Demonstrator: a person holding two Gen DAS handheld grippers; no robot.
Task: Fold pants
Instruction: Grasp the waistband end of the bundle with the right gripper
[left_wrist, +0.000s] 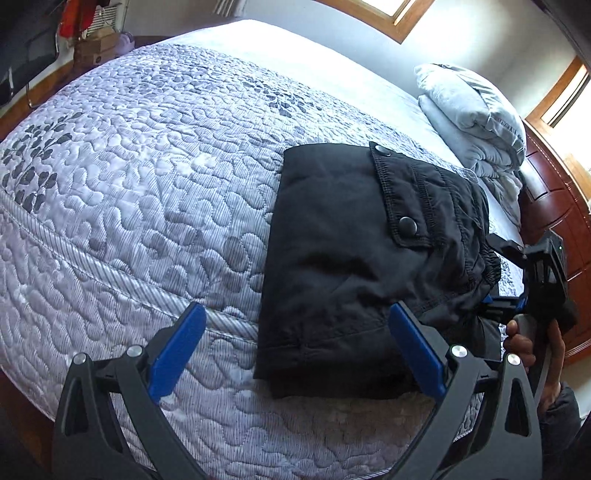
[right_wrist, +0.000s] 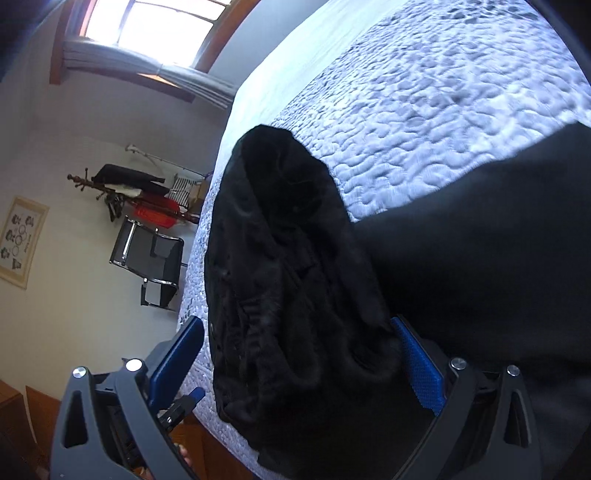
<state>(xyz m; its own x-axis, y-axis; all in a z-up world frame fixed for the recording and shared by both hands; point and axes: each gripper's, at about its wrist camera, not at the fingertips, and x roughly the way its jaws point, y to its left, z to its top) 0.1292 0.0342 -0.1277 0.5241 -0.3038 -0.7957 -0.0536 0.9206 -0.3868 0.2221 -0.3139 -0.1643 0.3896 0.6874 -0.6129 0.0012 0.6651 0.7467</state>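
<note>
Two grippers work at the bed's near edge, where the black pants lie folded into a compact block. The left gripper hangs over them, fingers wide apart and empty. The right gripper has bunched pants between its fingers, apart, not pinching

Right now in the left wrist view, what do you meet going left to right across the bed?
Quilted bedspread → folded black pants → the right gripper held in a hand, with the stacked pillows behind.
</note>
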